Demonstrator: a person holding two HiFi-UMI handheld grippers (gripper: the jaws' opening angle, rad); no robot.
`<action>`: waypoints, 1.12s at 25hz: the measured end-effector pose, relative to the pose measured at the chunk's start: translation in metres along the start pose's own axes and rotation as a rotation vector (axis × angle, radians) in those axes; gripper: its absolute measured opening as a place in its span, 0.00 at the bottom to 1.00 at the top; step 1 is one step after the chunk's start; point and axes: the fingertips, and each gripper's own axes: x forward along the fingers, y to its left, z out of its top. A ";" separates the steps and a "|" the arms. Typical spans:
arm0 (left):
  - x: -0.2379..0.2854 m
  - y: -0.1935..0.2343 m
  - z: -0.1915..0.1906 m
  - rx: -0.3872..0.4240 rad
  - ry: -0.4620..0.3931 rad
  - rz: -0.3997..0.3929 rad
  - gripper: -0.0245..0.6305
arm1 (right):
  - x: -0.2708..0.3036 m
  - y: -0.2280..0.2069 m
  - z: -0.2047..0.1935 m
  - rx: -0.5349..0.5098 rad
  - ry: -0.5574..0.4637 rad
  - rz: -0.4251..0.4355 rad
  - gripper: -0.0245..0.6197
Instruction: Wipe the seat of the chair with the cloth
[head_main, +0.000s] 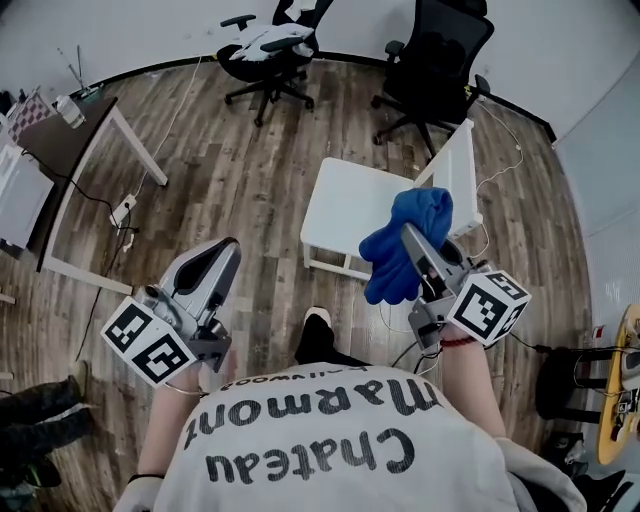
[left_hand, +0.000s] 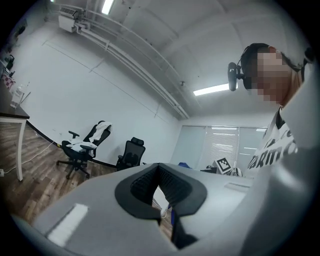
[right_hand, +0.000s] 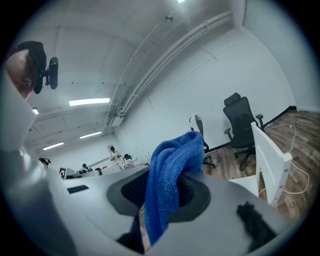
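Note:
A white chair (head_main: 352, 207) stands on the wood floor ahead of me, its flat seat bare and its backrest (head_main: 457, 171) on the right side. My right gripper (head_main: 412, 235) is shut on a blue cloth (head_main: 405, 243), held in the air over the seat's right front corner. In the right gripper view the blue cloth (right_hand: 170, 175) bunches out between the jaws, with the chair's backrest (right_hand: 269, 160) to the right. My left gripper (head_main: 229, 248) hangs left of the chair, jaws together and nothing in them; in its own view the left gripper (left_hand: 159, 170) points up at the room.
Two black office chairs (head_main: 268, 52) (head_main: 432, 60) stand at the back by the wall. A dark desk with white legs (head_main: 72, 150) is at the left, with cables and a power strip (head_main: 124, 210) on the floor. My foot (head_main: 316, 336) is just before the chair.

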 end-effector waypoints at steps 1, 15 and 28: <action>0.016 0.007 0.004 -0.002 0.008 -0.012 0.05 | 0.012 -0.009 0.010 0.000 -0.003 0.006 0.19; 0.170 0.096 0.041 0.064 -0.005 0.000 0.05 | 0.112 -0.130 0.101 -0.036 -0.051 -0.026 0.19; 0.278 0.128 0.040 0.004 0.046 -0.190 0.05 | 0.123 -0.198 0.102 0.060 -0.140 -0.227 0.19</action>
